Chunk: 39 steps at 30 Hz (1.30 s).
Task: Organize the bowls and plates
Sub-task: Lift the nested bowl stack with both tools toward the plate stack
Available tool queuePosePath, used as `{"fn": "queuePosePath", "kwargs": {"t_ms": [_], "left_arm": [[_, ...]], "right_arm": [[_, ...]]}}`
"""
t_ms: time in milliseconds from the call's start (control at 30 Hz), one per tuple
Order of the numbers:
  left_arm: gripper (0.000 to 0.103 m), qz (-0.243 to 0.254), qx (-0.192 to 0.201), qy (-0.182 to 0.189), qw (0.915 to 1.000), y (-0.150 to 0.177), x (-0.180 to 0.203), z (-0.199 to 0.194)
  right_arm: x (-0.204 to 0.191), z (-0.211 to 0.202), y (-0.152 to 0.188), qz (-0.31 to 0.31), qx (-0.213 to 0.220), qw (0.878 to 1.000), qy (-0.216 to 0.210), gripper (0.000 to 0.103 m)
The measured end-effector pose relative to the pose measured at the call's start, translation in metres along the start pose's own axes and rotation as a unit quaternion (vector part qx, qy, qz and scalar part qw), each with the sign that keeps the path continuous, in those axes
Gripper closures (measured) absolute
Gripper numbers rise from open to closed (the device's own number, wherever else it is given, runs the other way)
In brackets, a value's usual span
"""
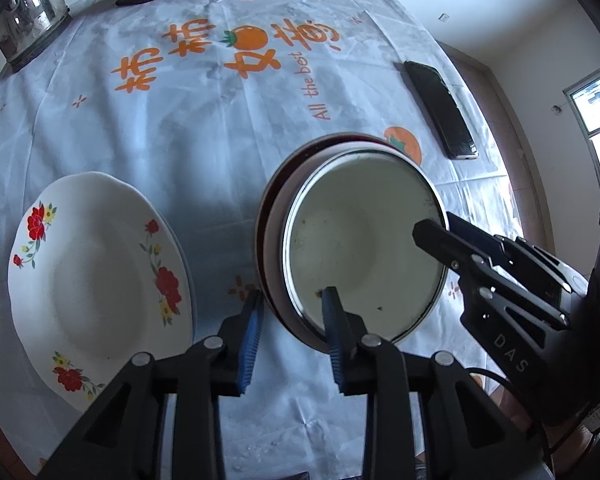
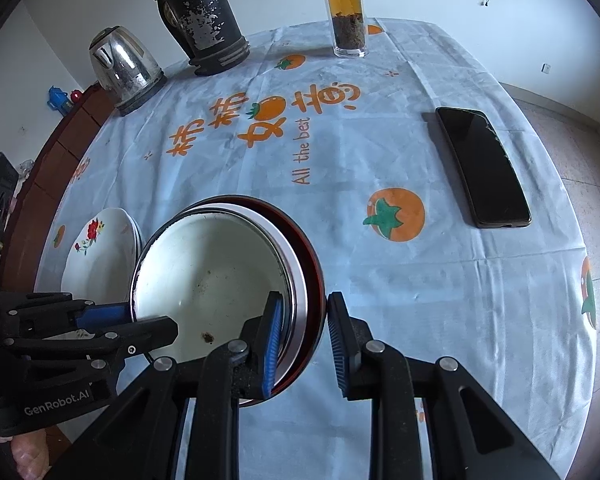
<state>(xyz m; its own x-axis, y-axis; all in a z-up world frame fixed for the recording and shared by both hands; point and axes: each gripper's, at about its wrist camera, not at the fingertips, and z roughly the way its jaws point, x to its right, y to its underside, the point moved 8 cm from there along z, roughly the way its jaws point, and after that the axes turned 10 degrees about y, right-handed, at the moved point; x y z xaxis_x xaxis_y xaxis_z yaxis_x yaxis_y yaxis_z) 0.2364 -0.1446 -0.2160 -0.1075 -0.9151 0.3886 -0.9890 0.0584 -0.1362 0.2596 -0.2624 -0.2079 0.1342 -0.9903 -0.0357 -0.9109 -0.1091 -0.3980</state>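
Blue-padded fingers (image 1: 252, 336) of the left gripper (image 1: 294, 320) fill the bottom of the left wrist view. They stand moderately apart and straddle the near rim of the bowl stack (image 1: 352, 236): one finger sits inside the top bowl, the other outside the stack's wall, with a visible gap on the outer side, so whether they press the rim cannot be told.

From the right wrist view, the right gripper (image 2: 304, 336) straddles the opposite rim at lower centre of the frame. Its inner pad lies against the inside of the rims; its outer pad stands just beside the dark outer bowl, and contact there is unclear.

That stack is a white bowl with a few brown specks nested in a pale one and a dark red one, mouth up and tilted slightly. It sits at mid frame on the tablecloth (image 1: 180, 128).

At lower left of the left wrist view lies a flowered plate (image 1: 96, 280), face up, near the stack. A phone (image 2: 484, 168) lies at the right.
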Motion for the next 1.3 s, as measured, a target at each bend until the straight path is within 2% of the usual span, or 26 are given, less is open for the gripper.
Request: {"fn": "queuePosePath", "kwargs": {"t_ms": [633,1300], "left_arm": [[0.075,-0.004,0.011,0.002,0.9999,0.007,-0.001,-0.022],[0.075,-0.022,0.032,-0.001,0.9992,0.016,-0.022,-0.049]], "right_arm": [[-0.013,-0.021,-0.006,-0.023,0.005,1.000,0.003,0.078],[-0.042,-0.030,-0.010,-0.048,0.012,0.999,-0.002,0.078]]}}
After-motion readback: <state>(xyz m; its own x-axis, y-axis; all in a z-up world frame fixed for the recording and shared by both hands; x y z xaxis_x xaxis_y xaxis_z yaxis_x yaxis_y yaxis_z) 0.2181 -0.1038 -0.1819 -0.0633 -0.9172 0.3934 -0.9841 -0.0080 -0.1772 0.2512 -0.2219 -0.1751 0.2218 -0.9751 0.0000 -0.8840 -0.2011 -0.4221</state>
